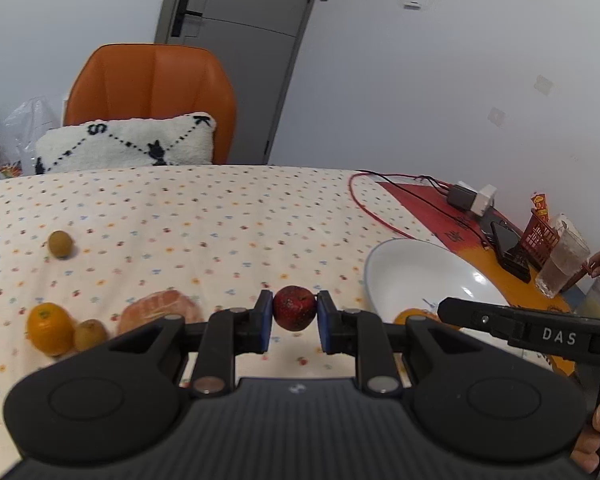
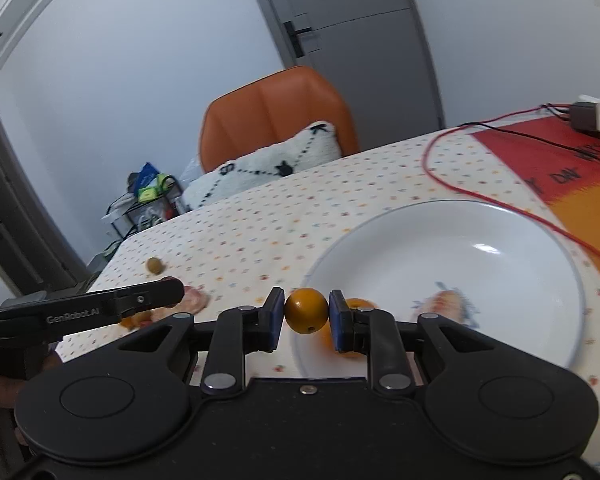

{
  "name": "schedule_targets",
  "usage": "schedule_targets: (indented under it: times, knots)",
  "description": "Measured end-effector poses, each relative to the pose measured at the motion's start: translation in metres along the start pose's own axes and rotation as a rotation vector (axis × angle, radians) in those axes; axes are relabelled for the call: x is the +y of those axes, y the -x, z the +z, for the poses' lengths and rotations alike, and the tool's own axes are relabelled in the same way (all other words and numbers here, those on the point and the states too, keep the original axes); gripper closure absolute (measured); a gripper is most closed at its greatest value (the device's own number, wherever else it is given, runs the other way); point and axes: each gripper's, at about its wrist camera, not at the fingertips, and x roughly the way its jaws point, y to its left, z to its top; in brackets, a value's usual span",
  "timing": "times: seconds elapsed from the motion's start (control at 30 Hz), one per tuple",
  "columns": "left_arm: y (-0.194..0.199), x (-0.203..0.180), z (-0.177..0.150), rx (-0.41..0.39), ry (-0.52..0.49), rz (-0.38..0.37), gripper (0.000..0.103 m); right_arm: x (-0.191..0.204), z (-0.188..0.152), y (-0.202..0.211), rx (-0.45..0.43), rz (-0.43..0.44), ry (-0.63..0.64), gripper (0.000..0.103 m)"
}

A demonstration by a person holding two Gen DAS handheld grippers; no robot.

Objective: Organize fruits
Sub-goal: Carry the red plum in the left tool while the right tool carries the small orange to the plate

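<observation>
Small round orange fruit (image 2: 306, 311) clamped in right gripper (image 2: 306, 312), dark red fruit (image 1: 294, 308) in left gripper (image 1: 294, 309); both smooth, could slip short of white plate (image 2: 500, 216)

Left wrist: low over table (image 1: 220, 208), facing chair (image 1: 152, 80).
Right wrist: low, close over plate (image 2: 460, 248).
Shared: plate, chair, door (image 2: 360, 20).

Orange chair (image 1: 152, 80), patterned cushion (image 1: 128, 142)
</observation>
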Motion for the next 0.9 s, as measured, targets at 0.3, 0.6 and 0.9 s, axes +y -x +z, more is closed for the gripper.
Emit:
schedule_targets:
  times: [0.3,0.6,0.9]
  knots:
    - [-0.02,-0.033,0.002,0.02,-0.044,-0.06,0.082,-0.036,0.001,0.013,-0.022,-0.085,-0.037,0.08]
    - [-0.035,-0.063,-0.001,0.044,-0.081,-0.115,0.082,-0.063,-0.002,0.022,-0.029,-0.152,-0.076,0.079]
    - [-0.047,-0.087,0.001,0.058,-0.116,-0.155,0.082,-0.074,-0.003,0.026,-0.041,-0.174,-0.099,0.065]
